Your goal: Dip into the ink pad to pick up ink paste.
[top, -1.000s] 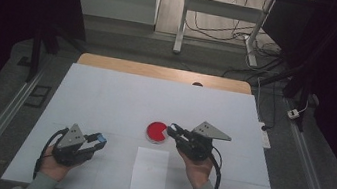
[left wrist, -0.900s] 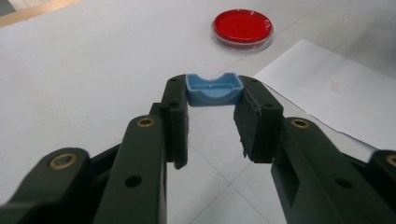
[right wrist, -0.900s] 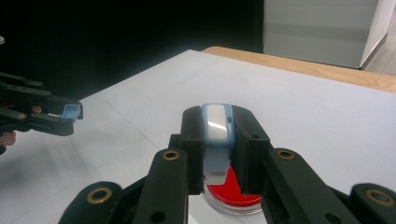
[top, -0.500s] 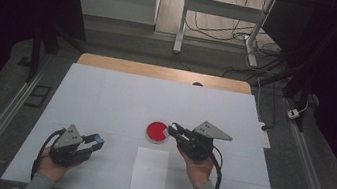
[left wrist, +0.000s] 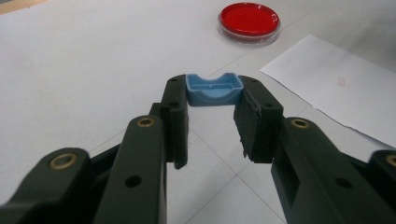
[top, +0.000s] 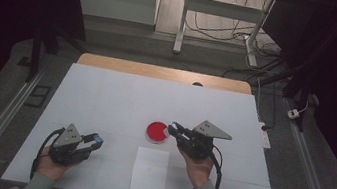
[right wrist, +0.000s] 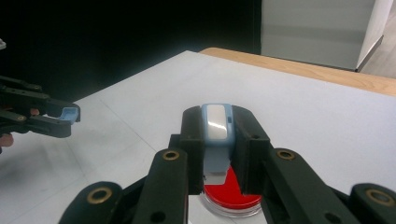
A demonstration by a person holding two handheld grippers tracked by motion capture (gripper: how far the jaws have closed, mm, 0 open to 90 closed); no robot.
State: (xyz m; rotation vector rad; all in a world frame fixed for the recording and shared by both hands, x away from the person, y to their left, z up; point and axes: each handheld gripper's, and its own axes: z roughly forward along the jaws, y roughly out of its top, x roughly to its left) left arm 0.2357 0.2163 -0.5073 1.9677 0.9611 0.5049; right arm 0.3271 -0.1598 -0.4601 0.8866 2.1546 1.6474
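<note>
**Change noted.** Against the two earlier high views, nothing has shifted. Both hands sit where they were, the jaws are set as before, and the dish and paper have not moved. In my judgement this is a pause with both pieces already picked up, and the work over the dish has not yet begun.

**Left gripper** (top: 94, 140). It is closed on a small light-blue plastic cap with a scooped top edge (left wrist: 214, 91). The cap is pinched at the very tips of the jaws and held clear of the white table (top: 115, 96).

**Right gripper** (top: 171, 128). It is clamped on a pale-blue and white plastic applicator (right wrist: 216, 122), which stands upright between the pads.

**Position of the work.**
- The round red-filled clear petri dish (top: 157, 132) lies flat on the table.
- In the high view the dish is at about 8 o'clock from the right gripper's tips and just beside them.
- In the right gripper view the dish shows directly beneath the applicator. Whether the two touch cannot be told.
- From the left gripper the dish is at about 2 o'clock and well apart.
- A white sheet of paper (top: 150, 171) lies at 6 o'clock from the dish, between the two hands.
</note>
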